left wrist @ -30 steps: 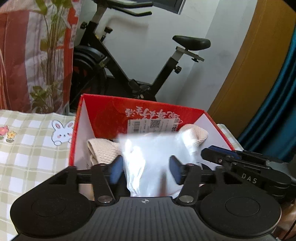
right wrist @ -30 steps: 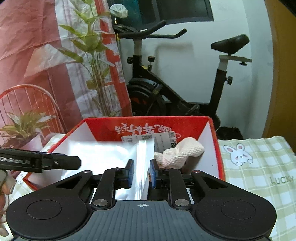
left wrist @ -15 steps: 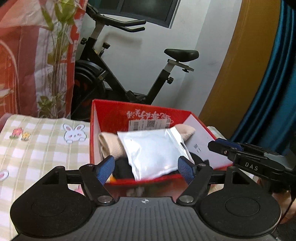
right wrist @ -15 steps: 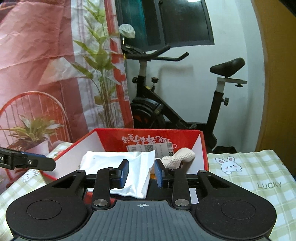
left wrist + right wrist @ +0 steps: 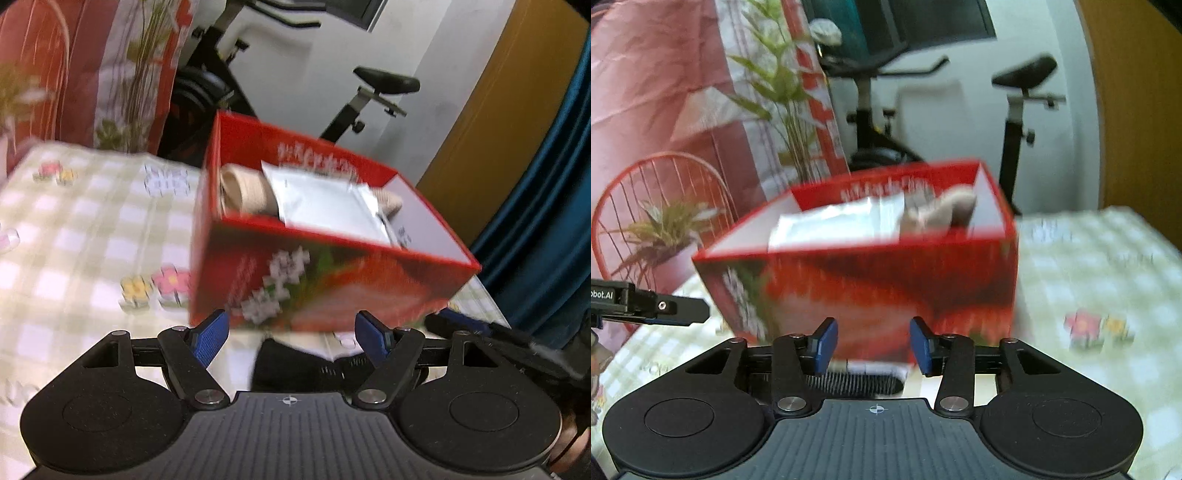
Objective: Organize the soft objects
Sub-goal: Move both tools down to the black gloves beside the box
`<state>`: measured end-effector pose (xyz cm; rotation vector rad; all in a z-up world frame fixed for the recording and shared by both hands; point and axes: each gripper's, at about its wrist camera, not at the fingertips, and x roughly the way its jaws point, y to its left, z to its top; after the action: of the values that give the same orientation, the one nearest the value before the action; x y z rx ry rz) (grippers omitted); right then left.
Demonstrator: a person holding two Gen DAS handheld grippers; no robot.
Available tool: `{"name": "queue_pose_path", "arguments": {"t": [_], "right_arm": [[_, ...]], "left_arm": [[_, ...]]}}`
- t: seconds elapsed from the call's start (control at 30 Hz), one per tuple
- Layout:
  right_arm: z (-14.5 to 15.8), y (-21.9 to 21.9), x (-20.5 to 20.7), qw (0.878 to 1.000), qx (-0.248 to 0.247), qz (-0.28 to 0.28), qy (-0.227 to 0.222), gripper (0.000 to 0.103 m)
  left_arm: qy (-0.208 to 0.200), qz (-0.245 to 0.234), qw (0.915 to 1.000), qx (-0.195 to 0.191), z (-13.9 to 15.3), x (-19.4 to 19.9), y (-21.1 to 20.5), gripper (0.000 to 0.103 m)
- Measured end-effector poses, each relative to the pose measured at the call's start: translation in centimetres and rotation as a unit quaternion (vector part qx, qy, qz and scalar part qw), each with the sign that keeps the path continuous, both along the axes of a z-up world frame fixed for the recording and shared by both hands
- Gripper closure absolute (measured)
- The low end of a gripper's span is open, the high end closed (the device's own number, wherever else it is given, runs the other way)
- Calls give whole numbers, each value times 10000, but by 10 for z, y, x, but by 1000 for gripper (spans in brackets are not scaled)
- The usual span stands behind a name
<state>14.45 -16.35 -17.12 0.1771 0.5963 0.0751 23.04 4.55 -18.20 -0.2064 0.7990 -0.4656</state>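
Hovering empty before the red box [image 5: 325, 291], the left gripper [image 5: 291, 334] gapes, the right gripper [image 5: 873, 345] has just been opening; white packet [image 5: 328, 206] lies inside. Next likely: grasp the black cloth [image 5: 295, 369] at lower centre.

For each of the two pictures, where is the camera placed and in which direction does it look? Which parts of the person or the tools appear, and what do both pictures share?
Left wrist: on the left gripper, facing forward and down at the red box from its left; the right gripper's tip enters at the right edge.
Right wrist: on the right gripper, facing the same box from its right; the left gripper's tip enters at the left edge.
Shared: the box with a white packet inside, the checked tablecloth, the exercise bike.
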Motion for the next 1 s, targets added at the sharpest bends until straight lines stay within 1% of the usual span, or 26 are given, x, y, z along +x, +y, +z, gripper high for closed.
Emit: {"name": "queue_pose_path", "arguments": {"t": [0.1,0.2,0.3,0.33,0.4,0.43,0.47,0.5,0.53,0.57,0.63,0.73,0.87,1.0], "right_arm": [[-20,7,-4,9997,15,93,218,58],[-34,12,-5,9990,-20,186,394,51],[-42,12,-3,9985,-15,154,525,51],[-44,12,-3,9983,12,159,552,51],[-48,12,-3,9982,7,197,560,52],[-48,11,-2,9981,0,219,575,54],[-50,12,-2,9980,12,234,587,56],[-50,11,-2,9979,41,250,596,60],[-50,10,-1,9978,79,283,599,65],[-50,10,-1,9977,93,312,599,67],[-51,8,-2,9973,139,394,605,77],[-51,6,-4,9971,202,430,589,81],[-51,2,-6,9968,336,424,581,84],[-51,1,-6,9968,338,450,574,85]], "left_arm": [[175,3,9998,61,-17,1,-8,26],[296,21,9995,101,-32,7,-13,26],[398,98,9991,74,-45,15,-16,26],[434,98,9990,84,-49,16,-17,28],[492,98,9985,209,-54,17,-22,36],[499,64,9986,181,-57,16,-23,44],[499,50,9987,112,-58,15,-24,47],[465,84,9988,114,-59,14,-25,47],[433,92,9989,125,-58,13,-25,51],[402,84,9991,117,-57,11,-25,59],[431,27,9991,-19,-57,8,-23,69],[393,75,9992,14,-55,1,-23,71],[437,190,9988,-100,-57,-7,-23,71],[460,276,9984,-154,-58,-17,-22,71]]}}
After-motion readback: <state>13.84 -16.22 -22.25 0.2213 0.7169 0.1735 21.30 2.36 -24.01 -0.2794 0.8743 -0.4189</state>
